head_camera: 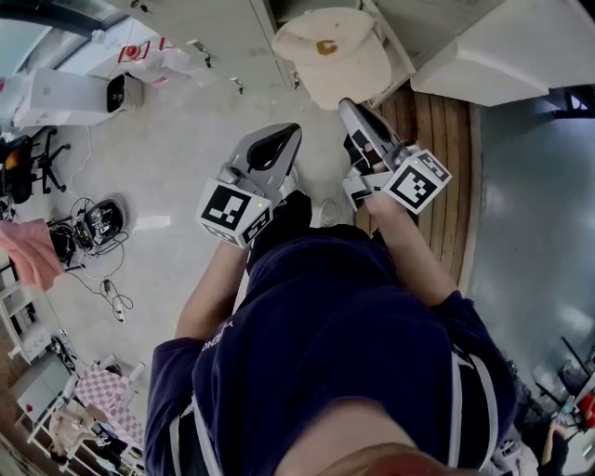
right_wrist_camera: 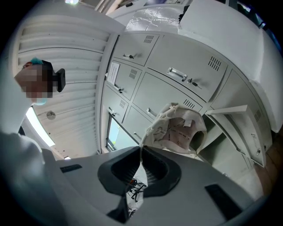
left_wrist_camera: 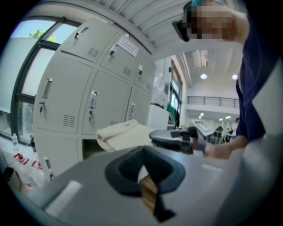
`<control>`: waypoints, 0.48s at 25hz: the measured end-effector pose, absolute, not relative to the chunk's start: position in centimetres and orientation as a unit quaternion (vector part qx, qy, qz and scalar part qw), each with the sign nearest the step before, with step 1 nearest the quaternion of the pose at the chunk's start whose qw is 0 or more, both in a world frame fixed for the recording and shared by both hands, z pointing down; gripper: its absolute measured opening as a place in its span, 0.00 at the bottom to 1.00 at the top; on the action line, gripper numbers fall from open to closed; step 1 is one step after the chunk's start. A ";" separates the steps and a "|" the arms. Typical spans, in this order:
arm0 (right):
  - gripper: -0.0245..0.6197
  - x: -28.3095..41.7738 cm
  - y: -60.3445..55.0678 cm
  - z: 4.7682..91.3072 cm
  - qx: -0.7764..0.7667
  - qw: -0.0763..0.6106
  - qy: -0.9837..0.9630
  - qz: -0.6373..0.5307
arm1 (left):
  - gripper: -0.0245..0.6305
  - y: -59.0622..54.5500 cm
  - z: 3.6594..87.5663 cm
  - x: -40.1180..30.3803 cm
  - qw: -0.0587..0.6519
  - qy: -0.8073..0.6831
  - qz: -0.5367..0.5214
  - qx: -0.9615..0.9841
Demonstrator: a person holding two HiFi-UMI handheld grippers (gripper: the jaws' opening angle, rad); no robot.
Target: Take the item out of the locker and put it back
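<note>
A cream baseball cap (head_camera: 330, 51) with an orange letter on its front hangs in front of the grey lockers (head_camera: 270, 28). My right gripper (head_camera: 350, 108) is shut on the cap's edge. In the right gripper view the cap (right_wrist_camera: 179, 128) shows its lined inside just past the closed jaws, with my right gripper (right_wrist_camera: 141, 149) pinching its rim. My left gripper (head_camera: 282, 139) is lower and to the left of the cap, shut with nothing in it. In the left gripper view my left gripper (left_wrist_camera: 142, 153) points at the lockers, with the cap (left_wrist_camera: 124, 134) beyond it.
An open locker door (right_wrist_camera: 234, 115) stands to the right of the cap, and a big white panel (head_camera: 507, 51) juts out at the top right. A wooden strip (head_camera: 437, 130) runs under the lockers. Cables and gear (head_camera: 93, 228) lie on the floor at left.
</note>
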State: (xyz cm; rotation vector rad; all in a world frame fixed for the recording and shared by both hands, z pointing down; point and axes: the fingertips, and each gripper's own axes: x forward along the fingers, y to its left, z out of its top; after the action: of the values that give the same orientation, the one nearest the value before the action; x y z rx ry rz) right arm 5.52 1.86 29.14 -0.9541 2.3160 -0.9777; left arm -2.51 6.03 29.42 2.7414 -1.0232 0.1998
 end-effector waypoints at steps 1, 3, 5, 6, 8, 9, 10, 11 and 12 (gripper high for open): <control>0.07 5.2 1.3 29.3 -0.350 0.223 0.837 -0.356 | 0.04 5.4 29.5 -2.7 0.107 -0.342 0.069 0.931; 0.07 4.6 0.0 29.8 -0.360 0.220 0.832 -0.361 | 0.04 4.0 29.6 -3.2 0.111 -0.332 0.071 0.934; 0.07 3.8 -1.7 30.7 -0.370 0.215 0.826 -0.367 | 0.04 2.1 30.1 -4.0 0.115 -0.323 0.075 0.937; 0.07 3.2 -2.8 31.3 -0.374 0.213 0.823 -0.370 | 0.04 0.9 30.6 -4.6 0.117 -0.319 0.077 0.937; 0.07 1.8 -5.6 32.9 -0.383 0.209 0.817 -0.377 | 0.04 -2.0 32.0 -6.2 0.124 -0.311 0.082 0.939; 0.07 1.2 -7.0 33.7 -0.388 0.208 0.814 -0.380 | 0.04 -3.4 32.7 -6.9 0.128 -0.307 0.083 0.939; 0.07 0.7 -8.2 34.3 -0.393 0.207 0.810 -0.382 | 0.04 -4.6 33.2 -7.4 0.133 -0.302 0.084 0.940; 0.07 0.5 -8.9 34.8 -0.398 0.207 0.807 -0.383 | 0.04 -5.3 33.5 -7.7 0.137 -0.297 0.084 0.941; 0.07 0.4 -9.3 35.1 -0.403 0.207 0.805 -0.383 | 0.04 -5.7 33.7 -7.8 0.139 -0.292 0.084 0.943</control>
State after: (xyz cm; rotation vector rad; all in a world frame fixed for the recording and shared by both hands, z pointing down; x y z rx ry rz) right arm 0.42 -9.31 35.08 -1.1218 2.2428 -1.0678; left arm -7.76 -5.73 33.73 2.7252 -0.8429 0.2416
